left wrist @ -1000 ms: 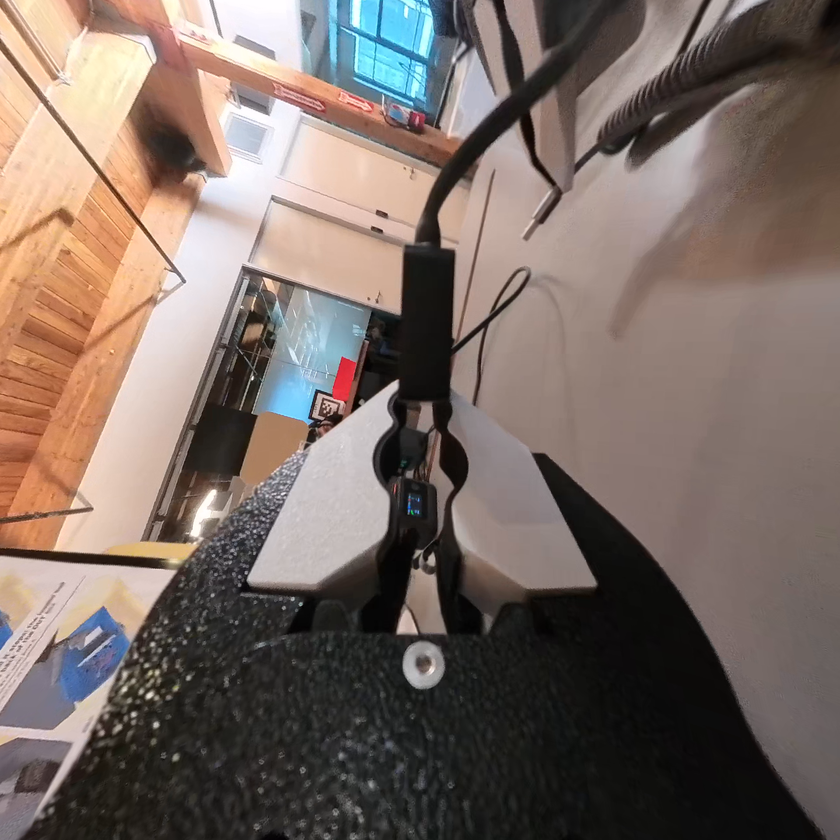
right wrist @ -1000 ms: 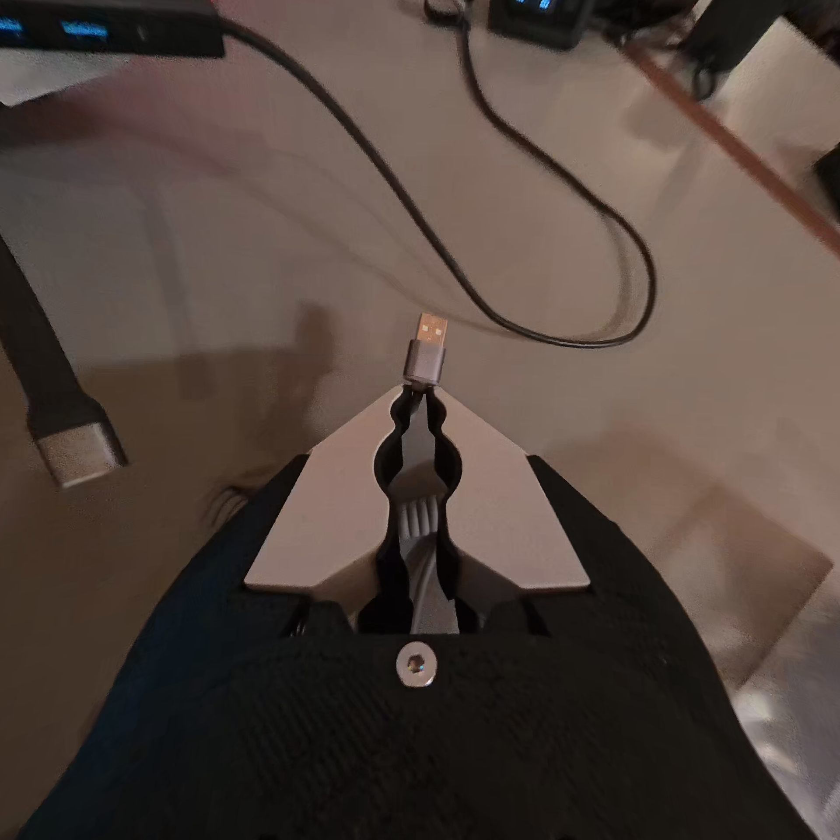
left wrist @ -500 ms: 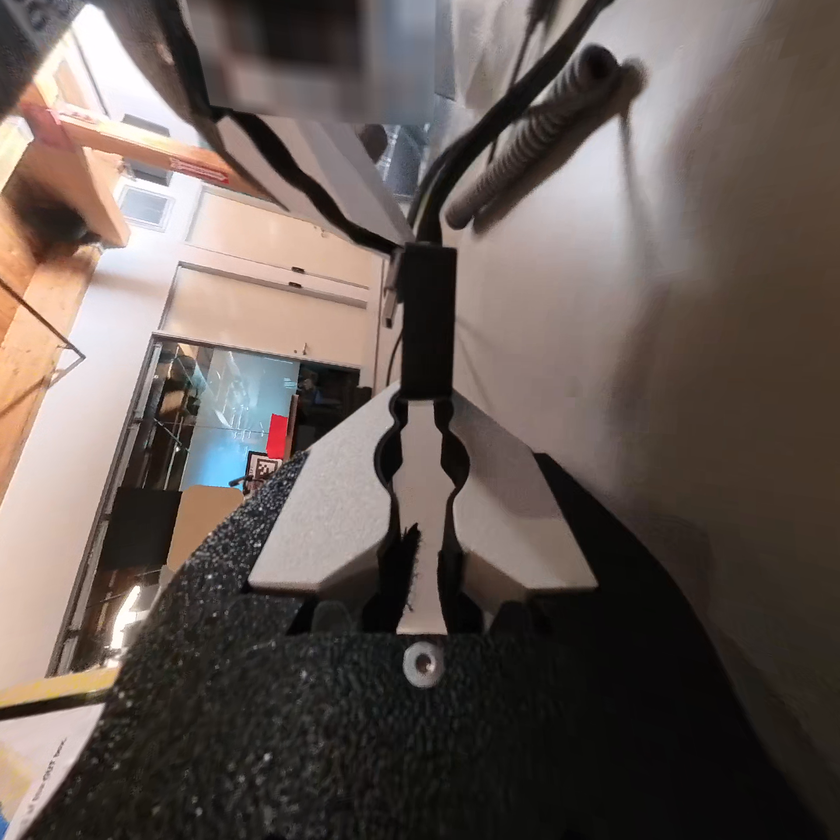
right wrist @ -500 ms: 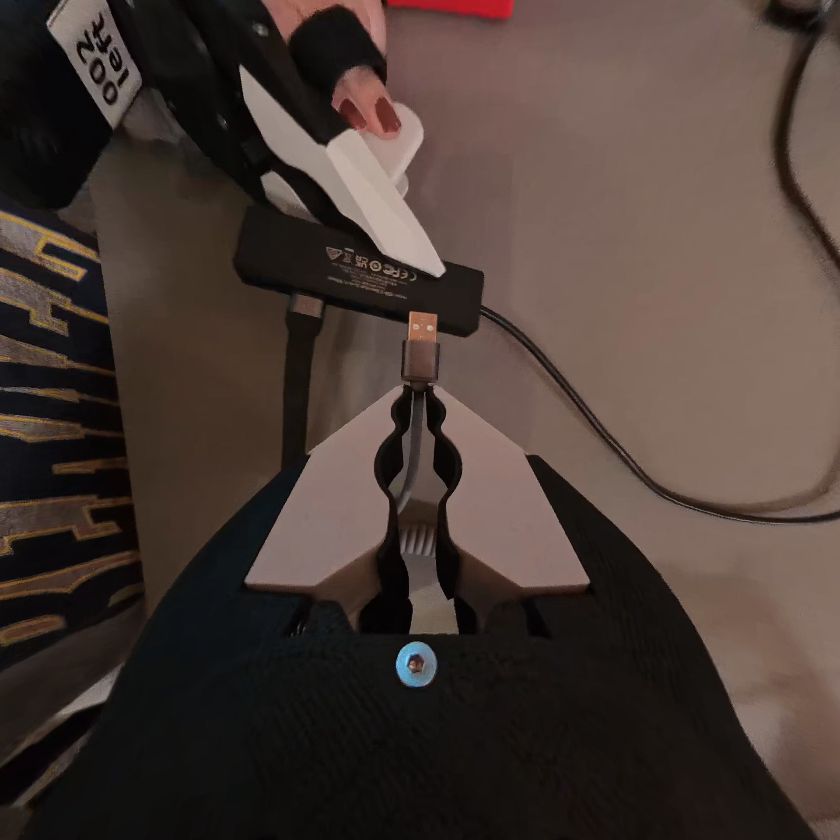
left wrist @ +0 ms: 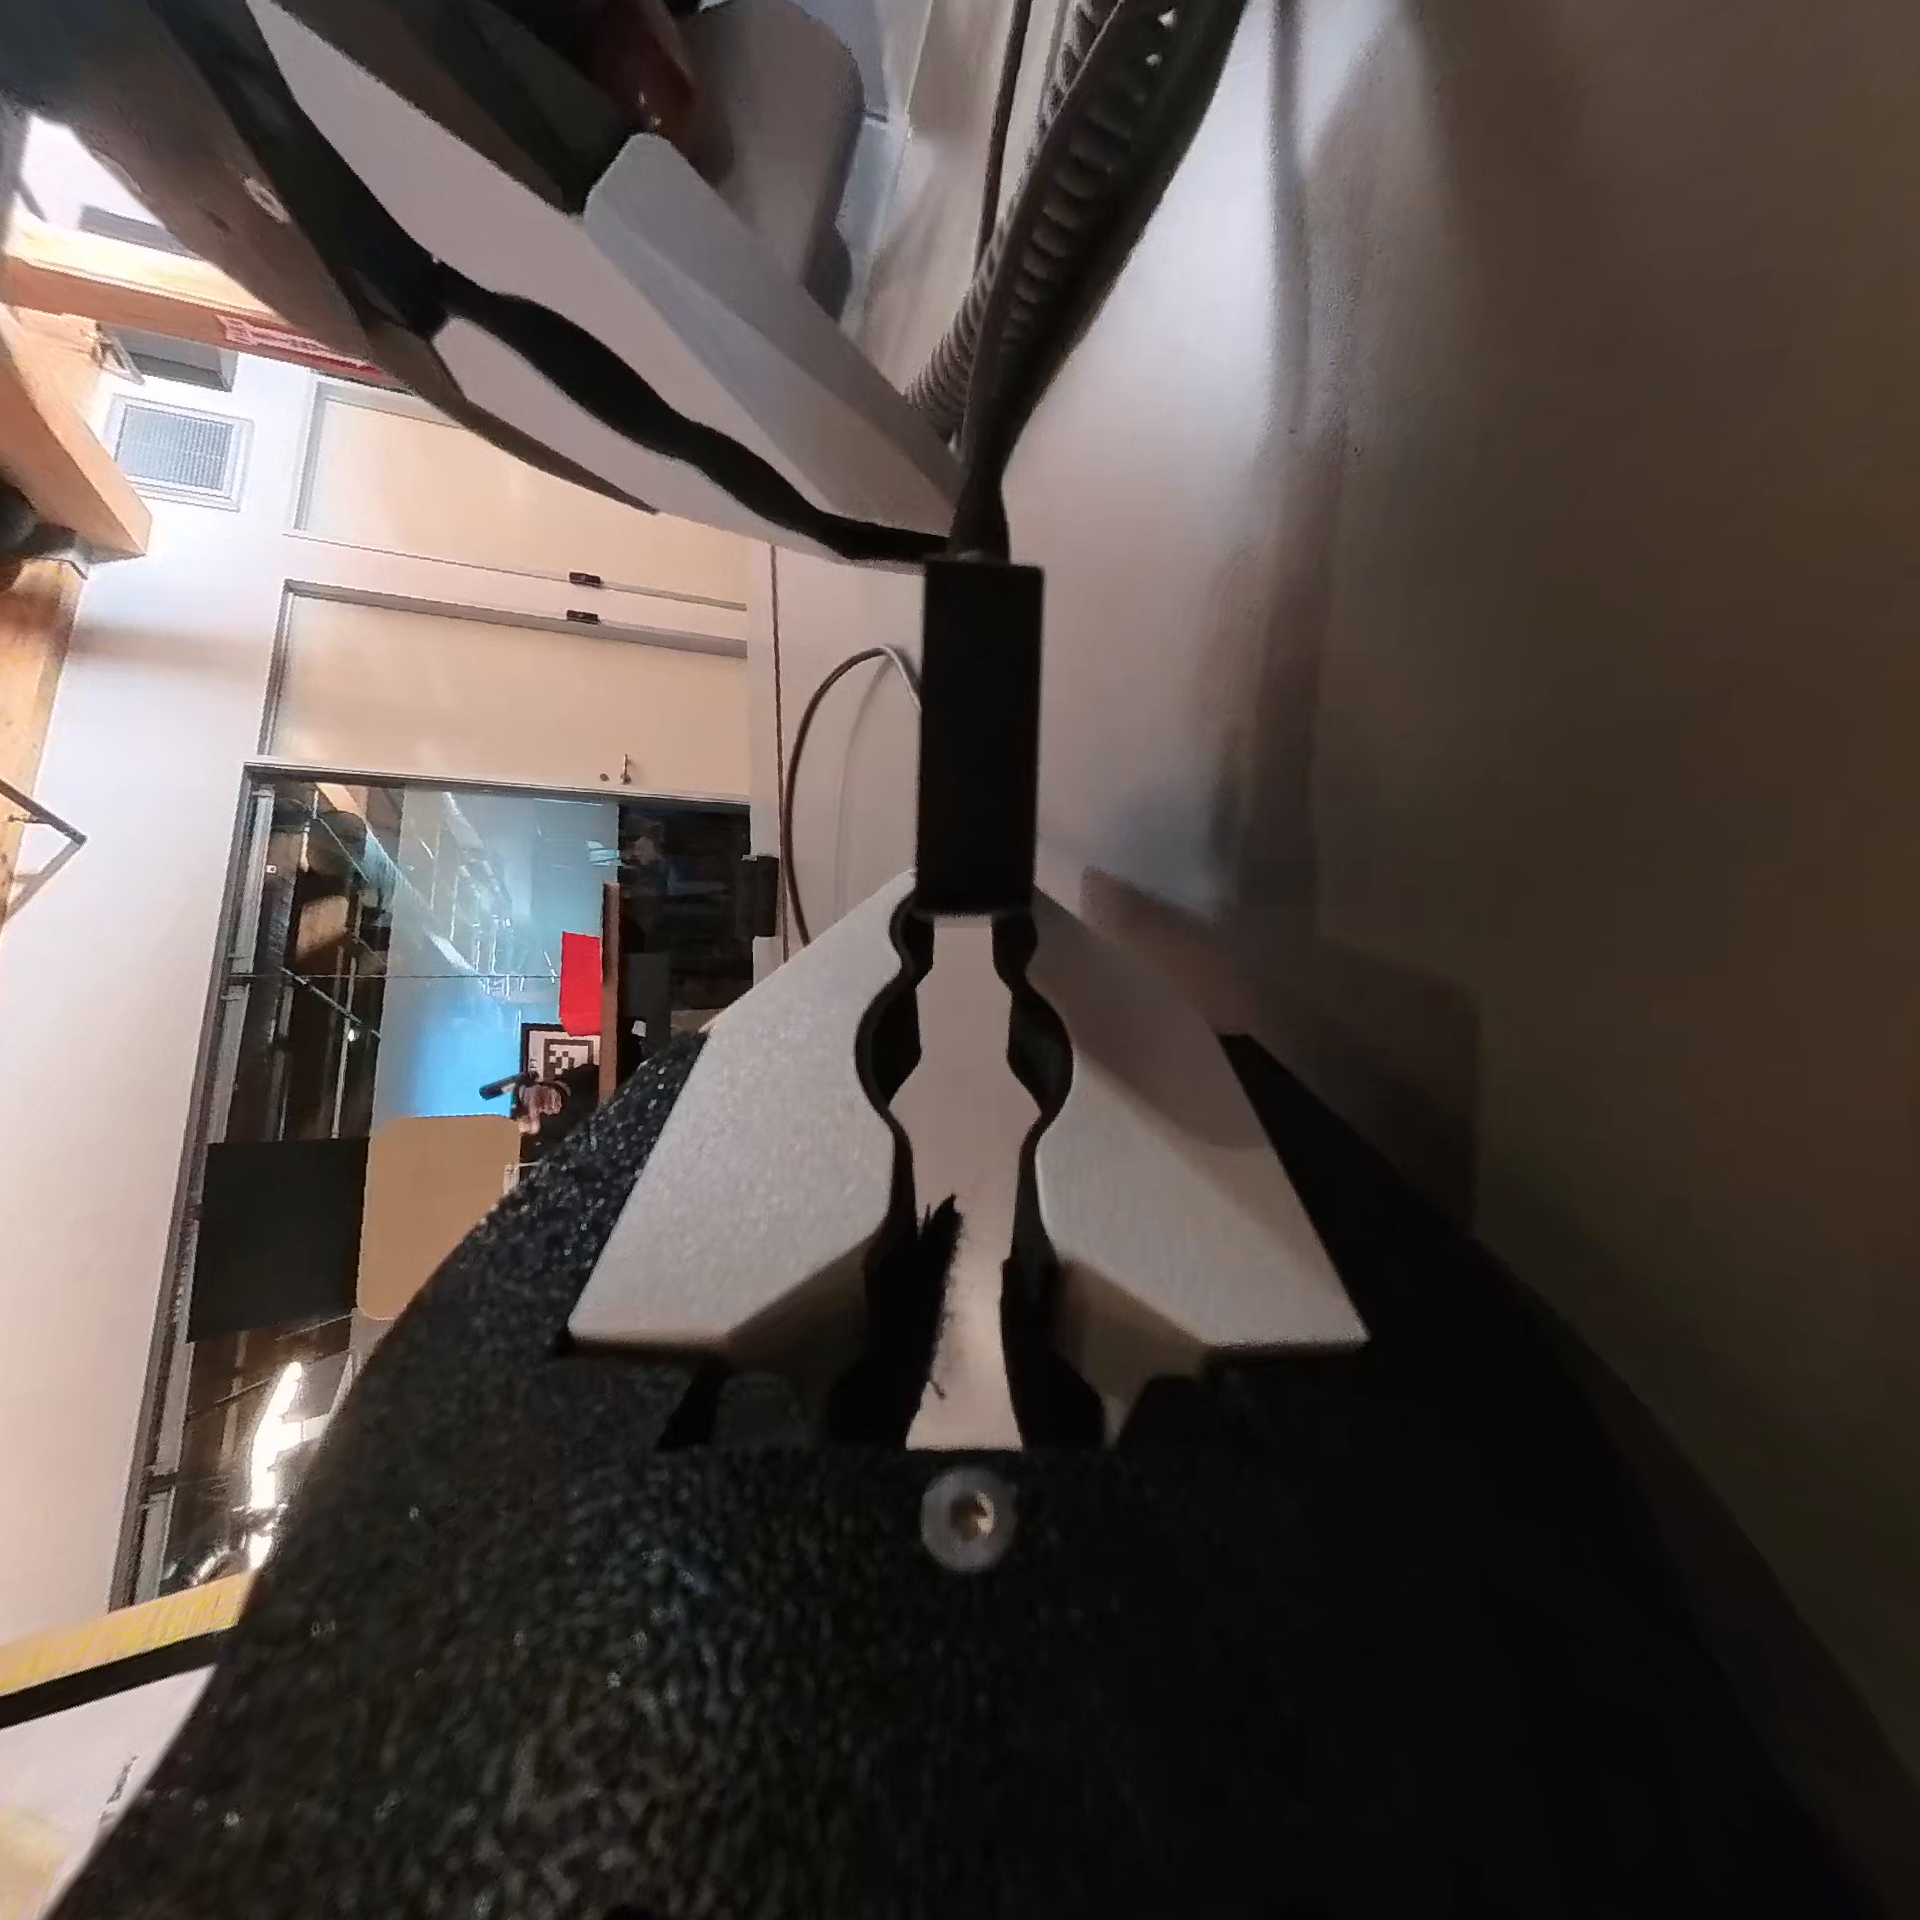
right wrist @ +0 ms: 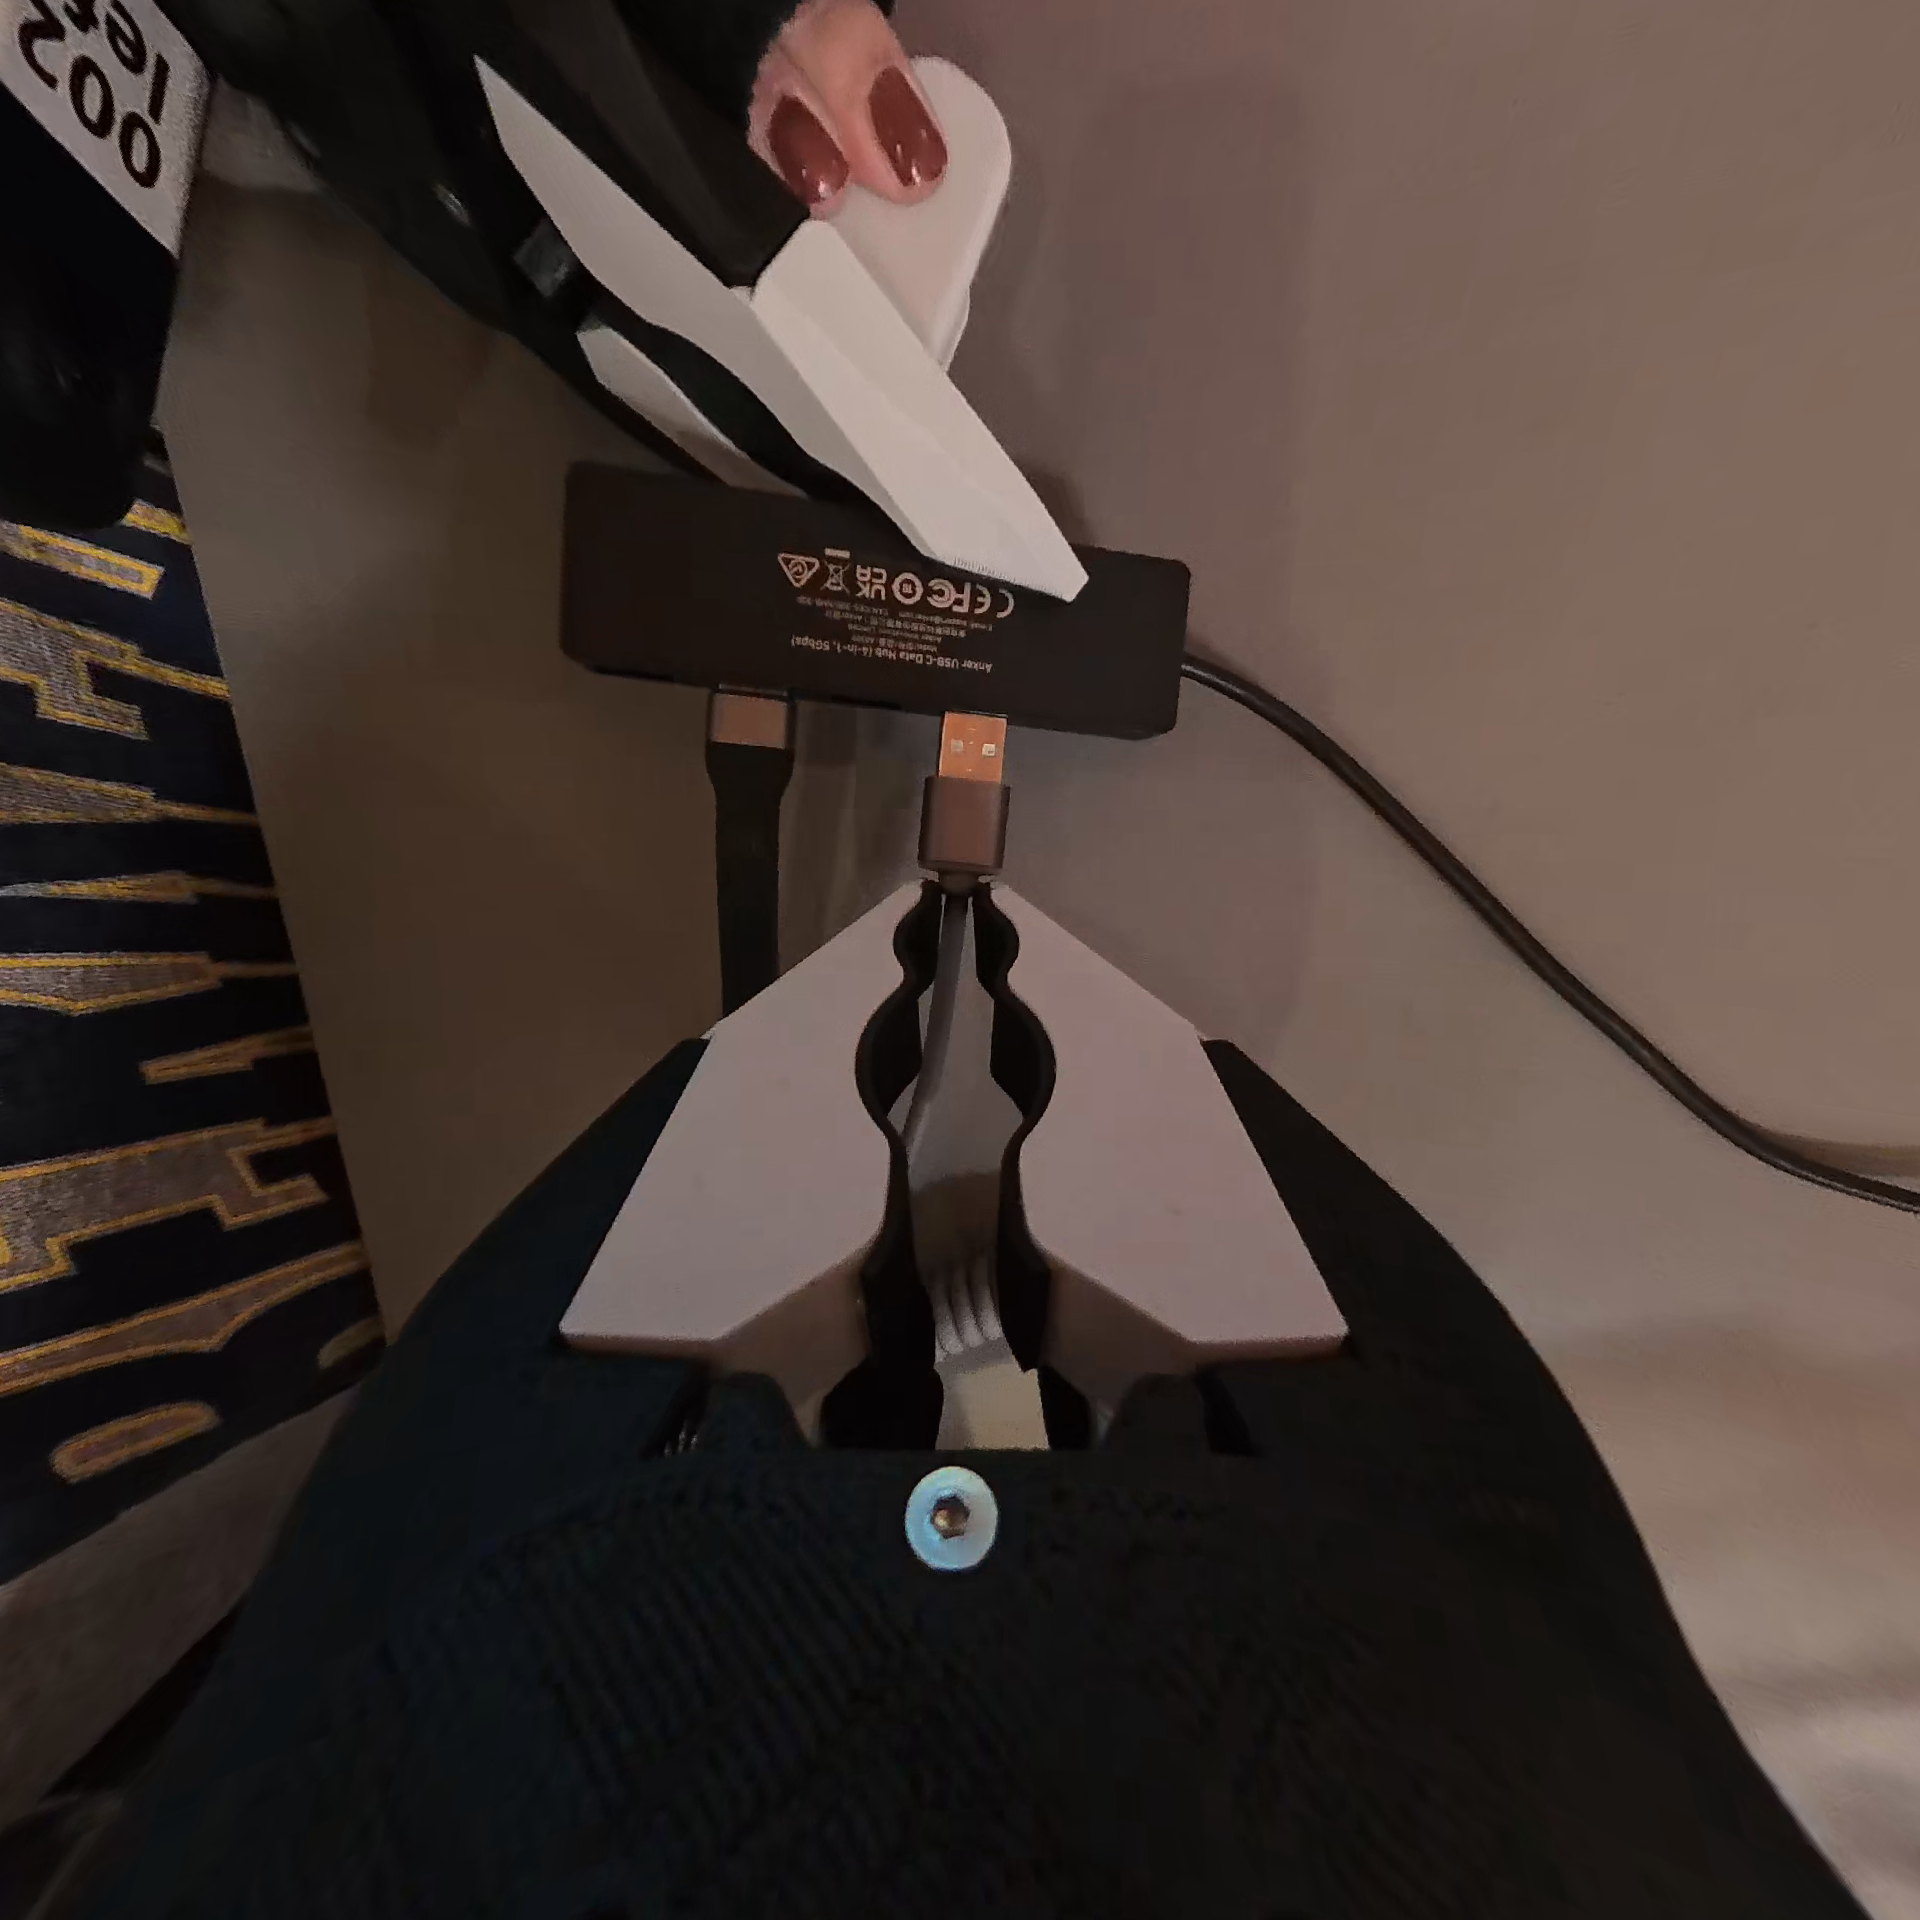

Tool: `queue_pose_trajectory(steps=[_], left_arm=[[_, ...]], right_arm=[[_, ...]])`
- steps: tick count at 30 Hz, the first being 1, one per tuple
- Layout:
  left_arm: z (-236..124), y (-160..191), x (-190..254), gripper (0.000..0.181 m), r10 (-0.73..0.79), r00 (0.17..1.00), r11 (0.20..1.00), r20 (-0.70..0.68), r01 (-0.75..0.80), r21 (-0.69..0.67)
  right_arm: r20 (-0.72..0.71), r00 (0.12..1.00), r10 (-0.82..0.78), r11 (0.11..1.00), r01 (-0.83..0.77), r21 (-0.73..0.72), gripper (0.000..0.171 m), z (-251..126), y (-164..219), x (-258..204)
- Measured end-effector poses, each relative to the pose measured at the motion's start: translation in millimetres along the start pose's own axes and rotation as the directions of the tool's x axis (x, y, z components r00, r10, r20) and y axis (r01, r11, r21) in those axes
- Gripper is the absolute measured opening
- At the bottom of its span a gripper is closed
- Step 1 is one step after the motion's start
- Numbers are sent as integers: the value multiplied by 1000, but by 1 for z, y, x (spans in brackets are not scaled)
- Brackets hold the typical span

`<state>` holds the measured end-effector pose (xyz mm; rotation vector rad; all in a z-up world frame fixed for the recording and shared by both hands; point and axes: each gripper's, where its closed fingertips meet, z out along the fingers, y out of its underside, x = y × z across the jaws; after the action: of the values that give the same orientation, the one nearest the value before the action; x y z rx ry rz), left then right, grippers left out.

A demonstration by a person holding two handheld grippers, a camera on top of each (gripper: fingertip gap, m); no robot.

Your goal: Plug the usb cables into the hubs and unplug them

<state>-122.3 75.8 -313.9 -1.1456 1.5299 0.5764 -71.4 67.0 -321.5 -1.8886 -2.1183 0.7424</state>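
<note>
The right gripper (right wrist: 954, 902) has its jaws pressed together on the grey cable just behind a grey USB plug (right wrist: 966, 823), whose gold-coloured metal tip points forward at the long edge of a black hub (right wrist: 727, 582) and sits right at a port there; whether the tip is already inside cannot be told. Just to the left of it, a flat black cable (right wrist: 748, 831) is already seated in a neighbouring port of the same edge. The hub's printed underside faces the camera and it is held off the counter (right wrist: 1558, 416). The left gripper (right wrist: 997, 561) comes in from the upper left of the right wrist view, its white finger tips pinching the hub near its right end, with a person's fingers (right wrist: 852, 125) on the handle behind. From the hub's right end a black lead (right wrist: 1455, 883) runs off and curves across the counter. At the left edge lies dark fabric with gold patterning (right wrist: 125, 935). In the left wrist view the left gripper (left wrist: 975, 914) has its jaws clamped on the hub (left wrist: 977, 727), seen end-on as a narrow black bar, and the right gripper (left wrist: 748, 416) reaches in from the upper left. A grey coiled cable (left wrist: 1039, 239) runs above, beside the hub's own lead.
</note>
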Motion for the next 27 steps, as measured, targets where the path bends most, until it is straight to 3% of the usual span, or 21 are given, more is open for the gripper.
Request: queue_pose_trajectory(steps=[6,14,27], left_arm=[[0,1,7,8,25,999,999,-43,-26,-20],[0,1,7,9,-67,995,998,-74,67,-3],[-1,1,10,9,-126,985,992,-117,129,15]], right_arm=[[25,1000,13,1000,-13,-4,4,6,5,-1],[60,998,25,997,-29,67,4,1,1,-2],[90,995,50,999,-52,12,4,8,6,-2]])
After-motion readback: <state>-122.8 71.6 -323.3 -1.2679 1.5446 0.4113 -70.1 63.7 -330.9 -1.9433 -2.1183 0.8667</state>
